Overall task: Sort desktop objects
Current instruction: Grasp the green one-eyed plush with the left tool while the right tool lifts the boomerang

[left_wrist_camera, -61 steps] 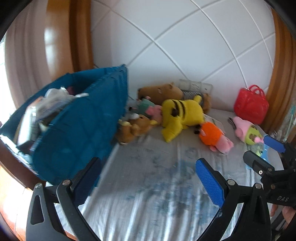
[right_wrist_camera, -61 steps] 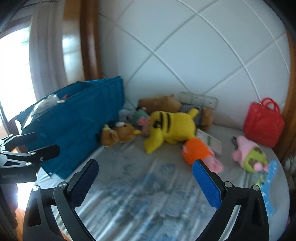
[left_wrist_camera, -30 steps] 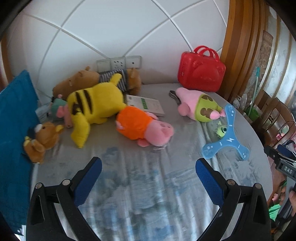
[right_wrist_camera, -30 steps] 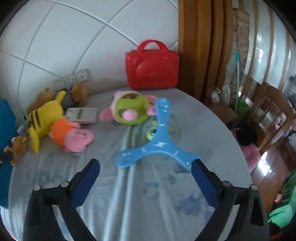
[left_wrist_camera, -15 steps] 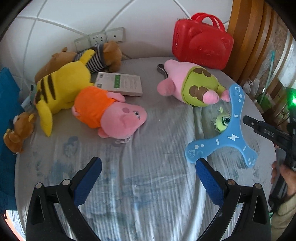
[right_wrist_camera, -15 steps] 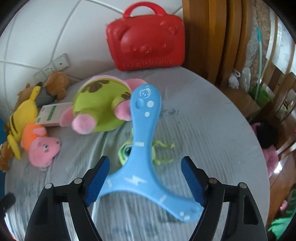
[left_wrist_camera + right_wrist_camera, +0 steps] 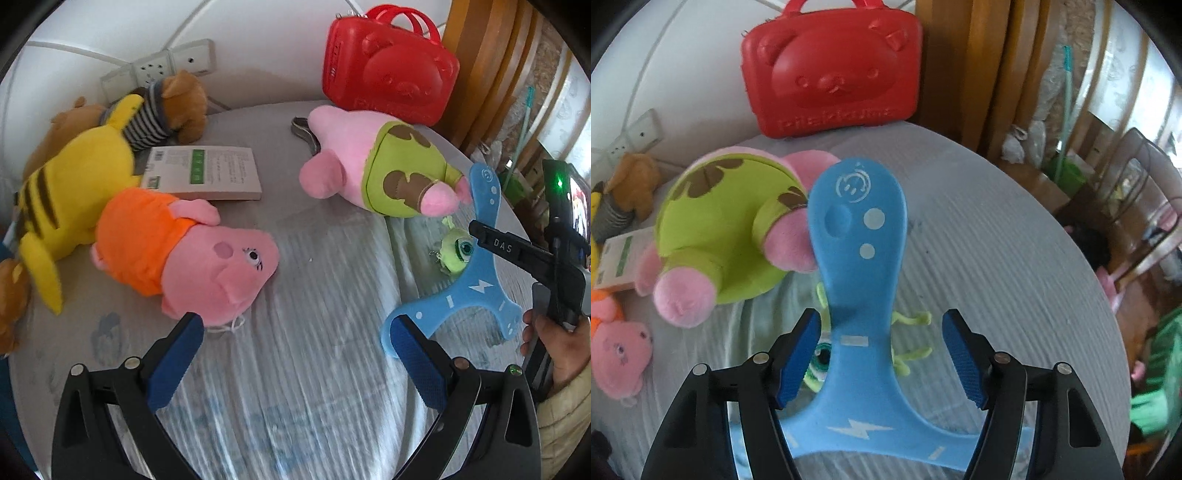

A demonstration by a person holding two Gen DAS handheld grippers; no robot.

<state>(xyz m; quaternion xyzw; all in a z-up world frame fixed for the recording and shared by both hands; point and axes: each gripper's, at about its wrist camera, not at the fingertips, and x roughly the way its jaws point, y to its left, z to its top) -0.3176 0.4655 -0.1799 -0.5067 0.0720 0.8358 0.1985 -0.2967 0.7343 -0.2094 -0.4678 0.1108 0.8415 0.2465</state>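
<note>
A blue three-armed boomerang (image 7: 857, 236) lies flat on the grey cloth, over a small green one-eyed toy (image 7: 820, 365). My right gripper (image 7: 881, 315) straddles the boomerang's long arm; its jaws are closing, and gaps still show between both pads and the plastic. In the left wrist view the same boomerang (image 7: 476, 288) sits at the right, with a right-gripper finger (image 7: 509, 247) above it, held by a hand (image 7: 561, 347). My left gripper (image 7: 295, 325) hangs open over bare cloth, just in front of a pink pig plush in orange (image 7: 192, 254).
A pink starfish plush in green shorts (image 7: 388, 170) touches the boomerang's far tip. Behind it stands a red bear case (image 7: 388, 70). A yellow striped plush (image 7: 74, 181), a brown bear (image 7: 177, 107) and a white booklet (image 7: 207, 170) lie at the left. Chairs (image 7: 1137, 221) stand past the table's right edge.
Both grippers swung right, away from the blue bag, and sank toward the table. The right gripper came down over the boomerang's arm and its jaws narrowed. The pig now lies close to the left gripper.
</note>
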